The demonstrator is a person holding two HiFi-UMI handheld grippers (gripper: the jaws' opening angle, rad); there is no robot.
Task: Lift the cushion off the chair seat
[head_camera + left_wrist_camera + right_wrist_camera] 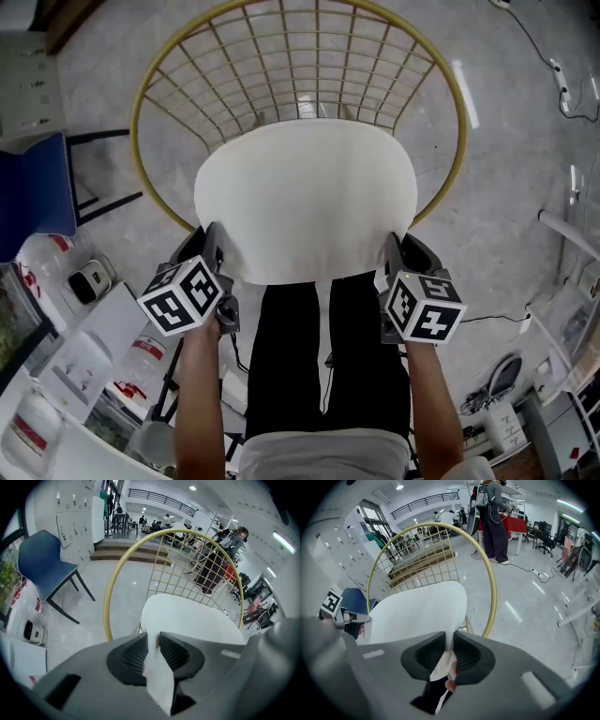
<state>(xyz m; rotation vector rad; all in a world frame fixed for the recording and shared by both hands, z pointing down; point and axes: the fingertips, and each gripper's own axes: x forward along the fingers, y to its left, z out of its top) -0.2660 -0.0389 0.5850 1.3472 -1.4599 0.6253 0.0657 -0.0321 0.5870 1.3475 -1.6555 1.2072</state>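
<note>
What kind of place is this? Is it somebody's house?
Probably not a house. It looks like a big shared workspace or lab hall: white lockers line one wall, people gather far back, and a balcony railing runs below bright ceiling lights.

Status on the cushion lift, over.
Left claw shut on white round fabric cushion, near edge; right claw same. Cushion over gold wire chair seat, contact not visible. Nothing in the way.
</note>
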